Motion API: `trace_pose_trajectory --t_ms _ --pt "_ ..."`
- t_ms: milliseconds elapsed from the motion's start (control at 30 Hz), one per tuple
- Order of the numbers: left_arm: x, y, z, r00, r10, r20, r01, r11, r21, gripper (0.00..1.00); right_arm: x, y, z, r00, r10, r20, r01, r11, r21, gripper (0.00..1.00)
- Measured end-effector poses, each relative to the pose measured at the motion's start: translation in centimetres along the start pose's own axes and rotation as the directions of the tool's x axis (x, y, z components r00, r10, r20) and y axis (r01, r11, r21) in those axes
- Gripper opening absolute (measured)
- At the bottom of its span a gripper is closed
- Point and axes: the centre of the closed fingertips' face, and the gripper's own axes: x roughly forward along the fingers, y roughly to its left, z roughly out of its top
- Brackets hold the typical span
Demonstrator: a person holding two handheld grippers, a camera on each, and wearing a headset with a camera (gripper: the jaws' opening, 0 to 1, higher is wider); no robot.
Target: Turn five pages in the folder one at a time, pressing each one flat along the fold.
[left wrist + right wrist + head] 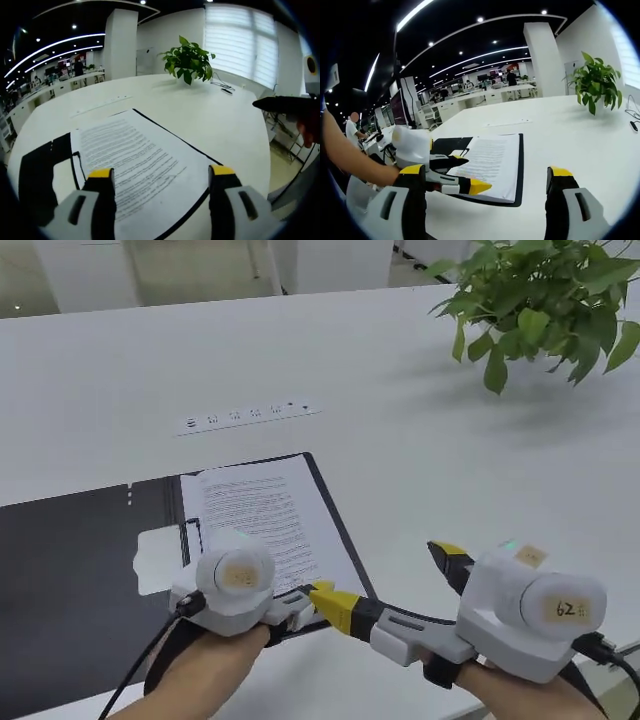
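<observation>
label (565,608) reading 62, printed page (262,508), black folder (80,550)

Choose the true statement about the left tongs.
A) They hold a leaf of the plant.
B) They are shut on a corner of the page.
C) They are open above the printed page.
C: in the left gripper view the left tongs have their jaws wide apart, with the printed page lying beneath them, ungripped.

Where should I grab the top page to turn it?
Pinch the top page at its free right edge near the lower corner, coming from the right. It lies flat, and the folder holds it along the fold on its left.
</observation>
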Motion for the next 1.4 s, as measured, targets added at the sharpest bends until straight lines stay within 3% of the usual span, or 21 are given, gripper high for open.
trace_pose_trajectory --t_ms 167,333,600,867,1133,1400 --pt "0.6 -0.2 -0.6 0.9999 0.003 -0.014 -0.003 1.000 -0.002 0.75 0.2 0.1 -0.3 0.9999 0.004 -0.009 -0.004 1.000 0.005 1.00" --pt "1.1 -0.3 -2.0 0.9982 0.016 -0.058 -0.015 1.000 0.015 0.74 0.4 0.1 -0.4 0.9999 0.005 -0.010 -0.005 1.000 0.013 1.00" --pt "1.2 -0.1 -2.6 0.9983 0.036 -0.046 -0.033 0.998 0.058 0.68 0.6 0.1 -0.7 0.9998 0.007 -0.019 -0.006 1.000 0.026 1.00" --pt "1.2 0.3 -2.7 0.9996 0.026 0.014 -0.027 0.997 0.067 0.63 0.8 0.2 -1.0 0.9996 0.011 -0.026 -0.010 1.000 0.029 1.00" --pt "1.4 -0.6 -2.6 0.9999 -0.009 0.014 0.008 0.997 0.078 0.49 0.8 0.3 -1.0 0.9996 0.014 -0.025 -0.014 0.999 0.030 1.00" --pt "1.4 0.0 -2.5 0.9999 0.007 0.010 -0.008 0.998 0.065 0.38 0.8 0.2 -1.1 0.9996 0.011 -0.027 -0.010 0.999 0.035 0.99"
